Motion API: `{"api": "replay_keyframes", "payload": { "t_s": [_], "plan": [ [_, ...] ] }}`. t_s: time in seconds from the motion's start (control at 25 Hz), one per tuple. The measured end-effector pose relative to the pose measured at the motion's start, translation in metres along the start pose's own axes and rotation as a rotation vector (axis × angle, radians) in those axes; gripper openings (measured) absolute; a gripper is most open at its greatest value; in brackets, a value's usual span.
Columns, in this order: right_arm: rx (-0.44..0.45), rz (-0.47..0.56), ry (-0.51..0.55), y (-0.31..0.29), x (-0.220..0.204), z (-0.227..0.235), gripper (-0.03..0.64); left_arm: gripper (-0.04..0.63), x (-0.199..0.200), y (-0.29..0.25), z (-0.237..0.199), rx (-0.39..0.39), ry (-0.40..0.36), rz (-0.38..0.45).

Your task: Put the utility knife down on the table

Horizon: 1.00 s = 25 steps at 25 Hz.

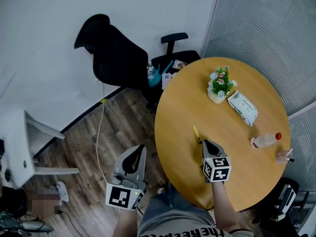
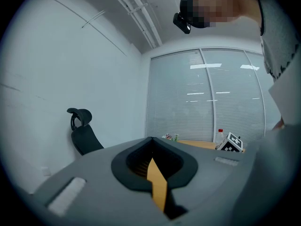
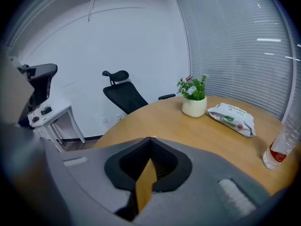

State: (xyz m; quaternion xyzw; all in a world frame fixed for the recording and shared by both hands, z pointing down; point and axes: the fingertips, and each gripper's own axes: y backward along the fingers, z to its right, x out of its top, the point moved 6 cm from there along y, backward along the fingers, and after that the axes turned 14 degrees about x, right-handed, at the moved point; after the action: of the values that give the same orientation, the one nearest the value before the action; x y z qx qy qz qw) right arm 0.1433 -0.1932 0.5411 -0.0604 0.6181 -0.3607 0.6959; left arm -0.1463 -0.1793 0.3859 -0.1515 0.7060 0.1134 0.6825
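Presently held: knife (image 1: 197, 134), its near end apparently pinched at the tips of the right gripper (image 1: 206, 144), jaws pressed together on it.
Knife axis: runs straight out ahead of those jaws, in line with them, low over the bench (image 1: 182, 102).
Left gripper (image 1: 138, 151): jaws pressed together, nothing between; off the bench edge, well apart.
Next move: likely lower, then spread the right jaws.

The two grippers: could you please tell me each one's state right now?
Left gripper: closed, nothing held.
Right gripper: closed on the utility knife.
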Motion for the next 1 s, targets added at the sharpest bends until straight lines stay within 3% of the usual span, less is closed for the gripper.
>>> {"api": "replay_keyframes", "payload": {
  "t_s": [1.0],
  "plan": [
    [-0.022,0.296,0.054,0.094,0.029,-0.038,0.002,0.014,0.014,0.022,0.033,-0.118,-0.025,0.04]
  ]
}}
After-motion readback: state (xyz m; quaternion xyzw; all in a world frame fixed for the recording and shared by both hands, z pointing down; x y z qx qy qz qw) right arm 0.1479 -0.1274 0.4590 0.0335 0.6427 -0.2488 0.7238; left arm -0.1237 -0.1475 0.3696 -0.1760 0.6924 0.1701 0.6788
